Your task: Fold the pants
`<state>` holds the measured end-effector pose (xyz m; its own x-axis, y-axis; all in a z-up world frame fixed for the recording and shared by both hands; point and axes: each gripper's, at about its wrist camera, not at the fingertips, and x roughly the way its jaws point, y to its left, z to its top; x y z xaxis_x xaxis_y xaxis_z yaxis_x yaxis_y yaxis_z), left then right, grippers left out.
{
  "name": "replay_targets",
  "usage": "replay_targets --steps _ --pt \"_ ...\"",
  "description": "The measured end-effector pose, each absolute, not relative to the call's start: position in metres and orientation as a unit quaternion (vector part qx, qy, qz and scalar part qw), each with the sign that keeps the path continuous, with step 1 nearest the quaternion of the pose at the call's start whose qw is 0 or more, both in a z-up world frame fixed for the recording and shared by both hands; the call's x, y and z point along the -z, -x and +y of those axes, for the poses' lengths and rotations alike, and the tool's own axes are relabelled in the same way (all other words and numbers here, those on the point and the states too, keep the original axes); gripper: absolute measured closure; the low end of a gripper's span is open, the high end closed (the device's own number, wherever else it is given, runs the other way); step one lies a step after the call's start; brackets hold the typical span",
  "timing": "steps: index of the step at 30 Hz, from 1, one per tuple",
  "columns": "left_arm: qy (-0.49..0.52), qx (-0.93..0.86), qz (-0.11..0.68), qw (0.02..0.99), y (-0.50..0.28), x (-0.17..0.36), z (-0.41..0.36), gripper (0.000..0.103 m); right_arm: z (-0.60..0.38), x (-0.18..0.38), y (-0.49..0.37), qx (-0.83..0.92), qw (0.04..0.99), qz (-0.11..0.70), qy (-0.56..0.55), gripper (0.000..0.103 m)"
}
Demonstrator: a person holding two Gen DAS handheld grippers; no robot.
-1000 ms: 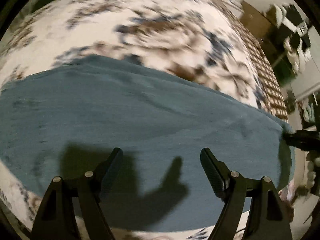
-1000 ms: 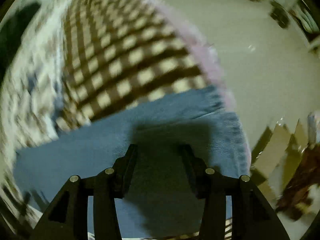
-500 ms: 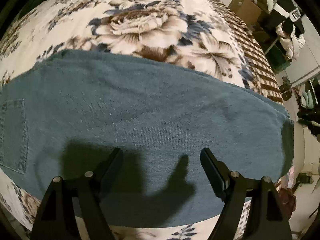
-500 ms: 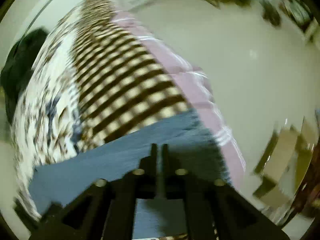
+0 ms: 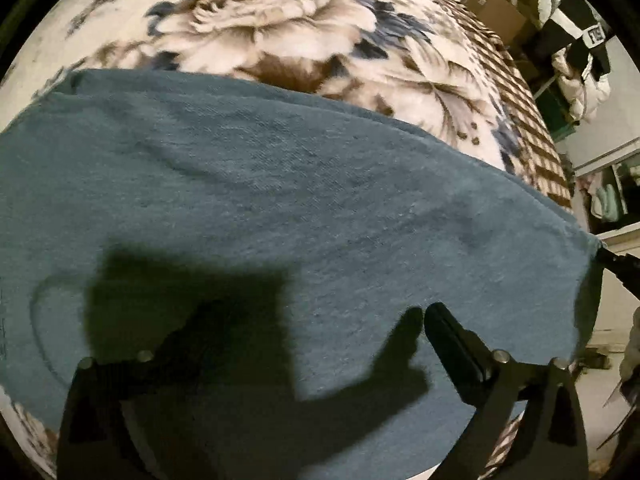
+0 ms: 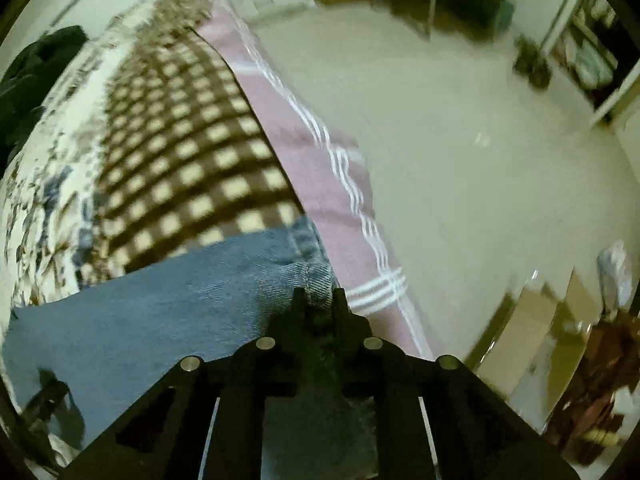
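Left tool's (image 5: 316,332) near finger lost in shadow — pants (image 5: 280,208) cropped.

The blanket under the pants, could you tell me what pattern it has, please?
The blanket has cream, brown and blue flowers, clearest in the left wrist view.

the only marking that comes close to reading is a small white patch (image 5: 595,35) on a black-and-white garment (image 5: 576,52) piled at the upper right of the left wrist view; it carries dark characters that look like "15" or "is", too small and blurred to settle. nothing else in that view bears letters, numbers or a brand. the right wrist view is smeared with blur and shows no writing, label or sign that can be made out
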<state>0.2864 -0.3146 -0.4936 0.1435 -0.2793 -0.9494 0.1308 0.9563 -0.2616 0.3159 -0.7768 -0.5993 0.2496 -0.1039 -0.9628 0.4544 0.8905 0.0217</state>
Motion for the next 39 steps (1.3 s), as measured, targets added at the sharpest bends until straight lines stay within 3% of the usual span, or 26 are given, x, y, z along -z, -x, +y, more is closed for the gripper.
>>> replay_targets --steps 7,11,16,19,21,26,30,34,35,37,39 --pt "0.026 0.104 0.657 0.747 -0.294 0.496 -0.329 0.000 -0.750 0.531 -0.313 0.190 0.833 0.511 -0.099 0.094" --pt "0.085 0.091 0.637 0.761 -0.293 0.469 -0.316 0.000 -0.748 0.510 -0.333 0.185 0.838 0.506 -0.084 0.095" --pt "0.058 0.077 0.619 0.779 -0.284 0.459 -0.310 0.000 -0.777 0.556 -0.360 0.186 0.786 0.578 -0.117 0.094" --pt "0.045 0.074 0.640 0.764 -0.281 0.472 -0.305 0.000 -0.805 0.592 -0.362 0.194 0.731 0.623 -0.199 0.078" --pt "0.045 0.074 0.643 0.761 -0.274 0.475 -0.299 0.000 -0.820 0.588 -0.344 0.203 0.728 0.599 -0.265 0.069" --pt "0.035 0.075 0.647 0.758 -0.260 0.479 -0.295 0.000 -0.820 0.575 -0.273 0.251 0.705 0.568 -0.342 0.069" --pt "0.026 0.077 0.649 0.757 -0.251 0.484 -0.294 0.000 -0.805 0.621 -0.234 0.233 0.652 0.575 -0.436 0.069" --pt "0.019 0.083 0.648 0.757 -0.251 0.486 -0.295 0.000 -0.798 0.645 -0.230 0.234 0.657 0.536 -0.476 0.069" --pt "0.016 0.085 0.648 0.756 -0.250 0.486 -0.295 0.000 -0.794 0.646 -0.232 0.241 0.662 0.536 -0.465 0.070" --pt "0.014 0.087 0.647 0.758 -0.254 0.488 -0.300 0.000 -0.788 0.642 -0.231 0.249 0.677 0.519 -0.459 0.093" --pt "0.016 0.085 0.647 0.757 -0.253 0.485 -0.297 0.000 -0.781 0.631 -0.230 0.262 0.688 0.518 -0.435 0.098"
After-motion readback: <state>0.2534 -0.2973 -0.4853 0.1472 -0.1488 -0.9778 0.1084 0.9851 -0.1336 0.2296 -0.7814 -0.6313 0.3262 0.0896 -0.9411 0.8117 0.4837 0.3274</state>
